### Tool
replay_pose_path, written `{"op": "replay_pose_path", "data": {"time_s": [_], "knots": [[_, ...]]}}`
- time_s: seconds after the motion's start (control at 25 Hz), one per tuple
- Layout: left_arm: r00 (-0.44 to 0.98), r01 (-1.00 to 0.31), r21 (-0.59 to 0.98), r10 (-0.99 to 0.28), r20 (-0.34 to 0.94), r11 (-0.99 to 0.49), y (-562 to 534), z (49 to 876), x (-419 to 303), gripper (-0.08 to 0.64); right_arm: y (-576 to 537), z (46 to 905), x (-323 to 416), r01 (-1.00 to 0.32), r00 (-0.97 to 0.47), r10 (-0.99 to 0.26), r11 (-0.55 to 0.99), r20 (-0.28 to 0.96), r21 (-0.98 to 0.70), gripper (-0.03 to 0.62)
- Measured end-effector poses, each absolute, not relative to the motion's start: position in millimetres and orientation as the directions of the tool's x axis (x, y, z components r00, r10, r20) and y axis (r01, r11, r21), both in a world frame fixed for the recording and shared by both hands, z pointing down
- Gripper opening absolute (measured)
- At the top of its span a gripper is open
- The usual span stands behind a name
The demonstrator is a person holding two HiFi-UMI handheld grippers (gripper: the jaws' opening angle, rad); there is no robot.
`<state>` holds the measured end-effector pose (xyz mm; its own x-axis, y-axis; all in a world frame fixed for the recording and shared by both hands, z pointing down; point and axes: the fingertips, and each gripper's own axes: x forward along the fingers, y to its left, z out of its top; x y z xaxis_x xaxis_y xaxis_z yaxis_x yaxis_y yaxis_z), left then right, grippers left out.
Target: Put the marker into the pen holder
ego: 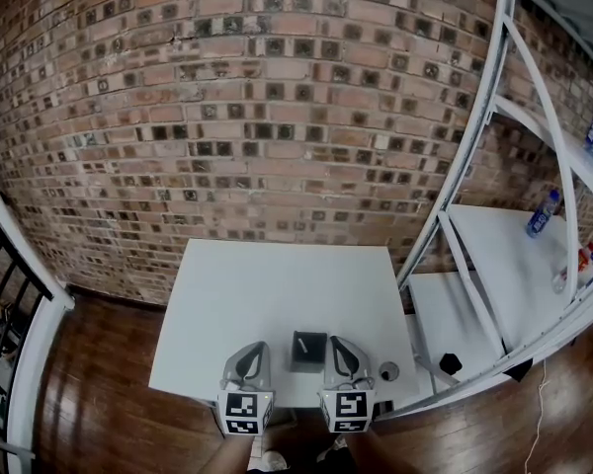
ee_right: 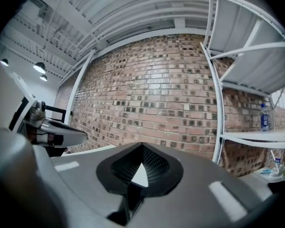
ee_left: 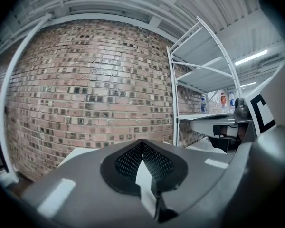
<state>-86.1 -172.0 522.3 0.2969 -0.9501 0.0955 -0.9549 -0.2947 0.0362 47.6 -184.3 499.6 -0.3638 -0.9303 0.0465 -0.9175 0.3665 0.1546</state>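
One slim pale marker (ego: 301,345) appears to stand inside the dark square pen holder (ego: 314,364), near the six o'clock edge of the white worktop (ego: 277,284), so your task looks finished. If you must lift it again, expect a light, stiff, smooth barrel that may slip; pinch it across the upper barrel. Your left gripper (ego: 255,350) sits at the holder's nine o'clock and your right gripper (ego: 337,347) at three o'clock, each with its fingers closed together on nothing.
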Motion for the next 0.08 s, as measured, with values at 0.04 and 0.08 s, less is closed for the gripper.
{"op": "replay_pose_path", "data": {"time_s": [0.04, 0.08], "knots": [[0.296, -0.955, 0.036, -0.950, 0.095, -0.294, -171.9, 523.2, -87.2, 0.015, -184.0, 500.5, 46.2, -0.917, -0.365, -0.930, 0.368, 0.048, 0.155, 0.002], [0.295, -0.955, 0.036, -0.951, 0.094, -0.293, -171.8, 524.0, -88.3, 0.015, -183.7, 501.4, 44.8, -0.916, -0.366, -0.929, 0.369, 0.050, 0.155, 0.002]]}}
